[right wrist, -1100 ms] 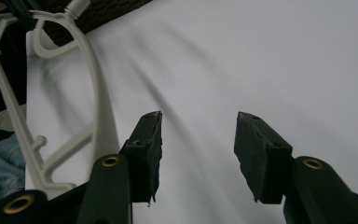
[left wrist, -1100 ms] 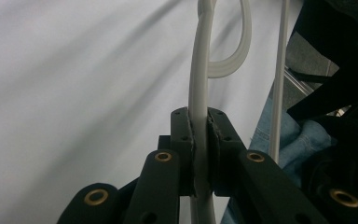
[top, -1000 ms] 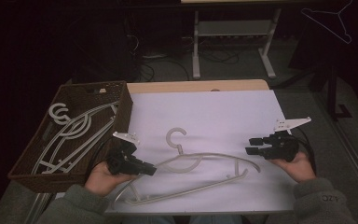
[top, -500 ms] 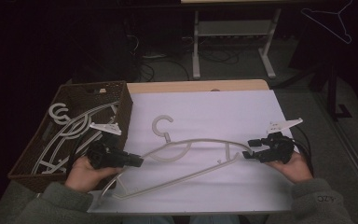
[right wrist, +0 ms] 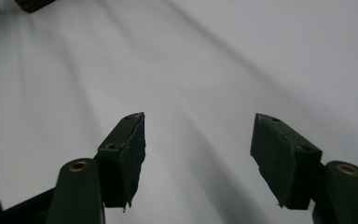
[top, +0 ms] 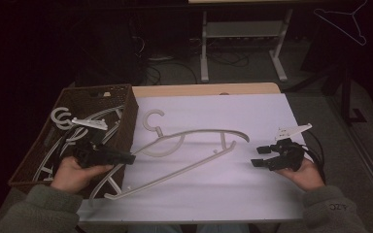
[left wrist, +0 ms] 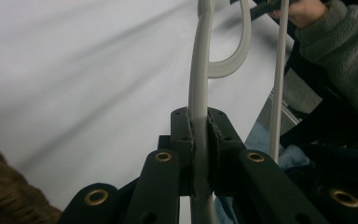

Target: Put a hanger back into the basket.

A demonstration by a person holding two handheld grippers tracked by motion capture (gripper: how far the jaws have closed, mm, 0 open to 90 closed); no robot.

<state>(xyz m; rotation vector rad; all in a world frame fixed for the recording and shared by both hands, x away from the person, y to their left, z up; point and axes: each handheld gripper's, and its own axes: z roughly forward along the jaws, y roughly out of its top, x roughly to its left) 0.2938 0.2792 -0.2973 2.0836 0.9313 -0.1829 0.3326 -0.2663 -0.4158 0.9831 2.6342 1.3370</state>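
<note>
You're dragging the pale plastic coat hanger (top: 189, 150) basketward since earlier | left gripper (top: 126, 158) pinching its stiff, light arm | right gripper (top: 257, 156) jaws spreading, empty.

Hanger (top: 194, 150) clamped in left gripper (top: 126, 158), stretching rightward over sheet (top: 252, 116). Basket (top: 126, 104) with hangers behind left gripper. Right gripper (top: 257, 156) beyond hanger's far end, apart.

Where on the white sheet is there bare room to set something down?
Bare: the far right stretch of the white sheet beyond the hanger, and the near strip between both hands. Crowded: the basket full of hangers, and the sheet's left half.
</note>
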